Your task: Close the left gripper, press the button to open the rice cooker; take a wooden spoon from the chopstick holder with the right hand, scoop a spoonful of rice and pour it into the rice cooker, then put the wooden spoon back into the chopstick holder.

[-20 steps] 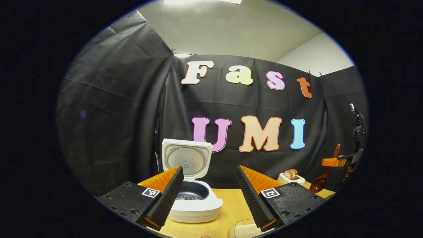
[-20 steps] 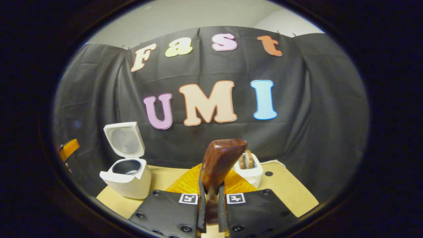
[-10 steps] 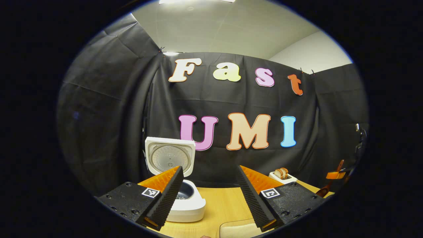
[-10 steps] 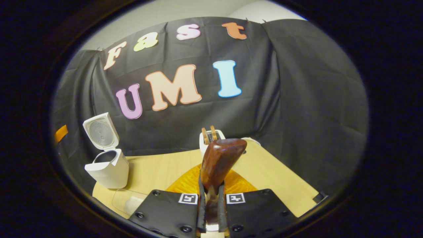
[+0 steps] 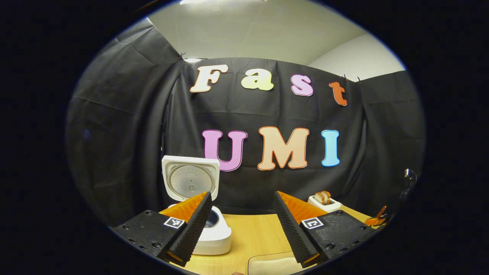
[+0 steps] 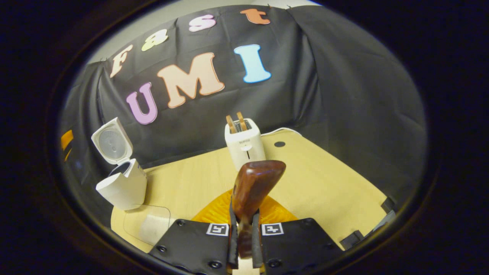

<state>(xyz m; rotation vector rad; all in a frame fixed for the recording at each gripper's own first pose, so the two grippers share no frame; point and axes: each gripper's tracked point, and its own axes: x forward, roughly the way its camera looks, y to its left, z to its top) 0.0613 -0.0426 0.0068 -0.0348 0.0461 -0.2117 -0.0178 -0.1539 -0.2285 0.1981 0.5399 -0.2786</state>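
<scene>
Right gripper: the right gripper (image 6: 244, 244) is seen clamped on the dark brown wooden spoon (image 6: 254, 189) — both fingers are pressed against its handle, and the glossy bowl is raised above them, tilted toward the right.

Left gripper: the left gripper (image 5: 244, 225) is held with its fingers spread wide apart and nothing between them; it is raised above the near edge of the table.

Rice cooker: the white square rice cooker (image 5: 214, 235) is seen with its lid (image 5: 190, 177) swung upright; part of its dark inner pot is hidden behind the left finger. In the right gripper view the rice cooker (image 6: 122, 187) stands at the far left of the table.

Toaster: a white toaster (image 6: 244, 147) with two slices of bread standing in its slots is placed near the back of the table, beyond the spoon's bowl.

Table: the light wooden table (image 6: 324, 183) is backed by black cloth — a clear, rounded container (image 6: 147, 225) rests on it just beside the rice cooker.

Chopstick holder: it cannot be made out.
</scene>
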